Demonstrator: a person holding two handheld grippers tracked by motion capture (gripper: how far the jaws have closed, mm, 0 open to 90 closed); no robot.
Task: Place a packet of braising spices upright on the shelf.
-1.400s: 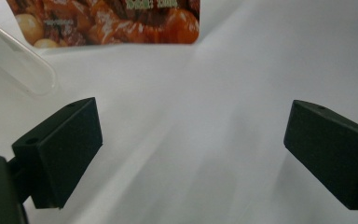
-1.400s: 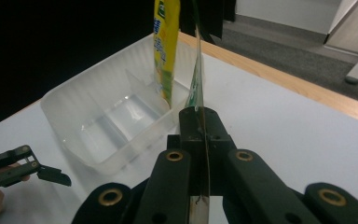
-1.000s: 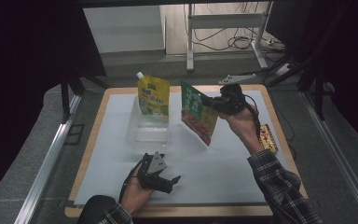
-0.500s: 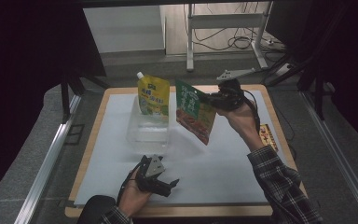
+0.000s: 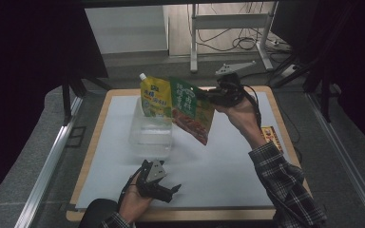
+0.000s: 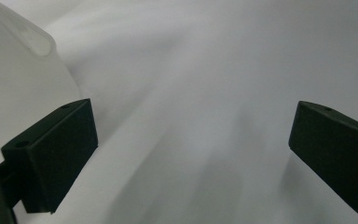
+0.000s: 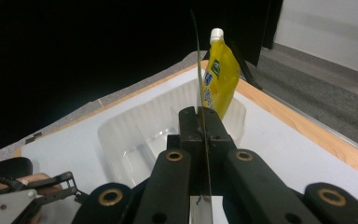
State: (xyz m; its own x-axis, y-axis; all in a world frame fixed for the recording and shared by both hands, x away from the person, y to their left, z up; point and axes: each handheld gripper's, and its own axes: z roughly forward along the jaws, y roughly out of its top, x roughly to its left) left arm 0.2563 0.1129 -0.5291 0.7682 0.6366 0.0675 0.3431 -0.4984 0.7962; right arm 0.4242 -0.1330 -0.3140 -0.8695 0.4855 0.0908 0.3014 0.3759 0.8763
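Right gripper (image 5: 208, 96) clamped on flat, glossy green pouch (image 5: 190, 110), long axis tilted toward five o'clock. Left gripper (image 6: 191, 154) wide open, empty.

Counter as I see it from the high view

My wood-edged counter (image 5: 100, 142) carries a white mat (image 5: 218, 166); on it a clear plastic tub (image 5: 149, 137), beside its right edge a small orange packet (image 5: 271, 135).
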